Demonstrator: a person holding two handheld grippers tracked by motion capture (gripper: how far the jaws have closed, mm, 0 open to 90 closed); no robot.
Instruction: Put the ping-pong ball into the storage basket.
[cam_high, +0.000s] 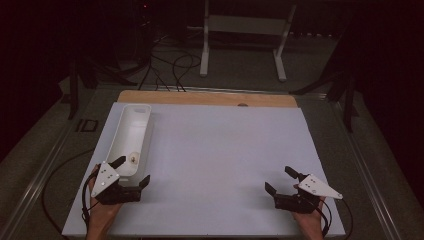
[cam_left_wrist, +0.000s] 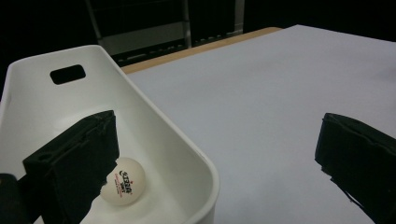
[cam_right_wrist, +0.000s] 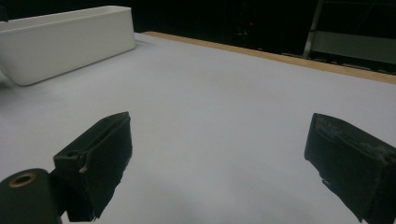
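A long white tray (cam_high: 126, 125) lies along the left side of the white table, its handle slot at the far end. A white ping-pong ball (cam_high: 134, 159) (cam_left_wrist: 123, 187) with a printed logo rests on the tray floor (cam_left_wrist: 42, 112) near its front end. My left gripper (cam_high: 134, 171) (cam_left_wrist: 215, 154) is open and straddles the tray's front right rim, one jaw inside beside the ball, the other outside over the table. My right gripper (cam_high: 280, 181) (cam_right_wrist: 219, 163) is open near the front right corner, with nothing between its jaws. The tray (cam_right_wrist: 65, 39) lies far off to its left.
The white board (cam_high: 215, 165) covers a wooden tabletop whose strip (cam_high: 205, 97) shows along the far edge. Beyond the table are a white metal stand (cam_high: 240, 30) and loose cables (cam_high: 170, 70) on the dark floor. A cable (cam_high: 60, 175) trails off the left gripper.
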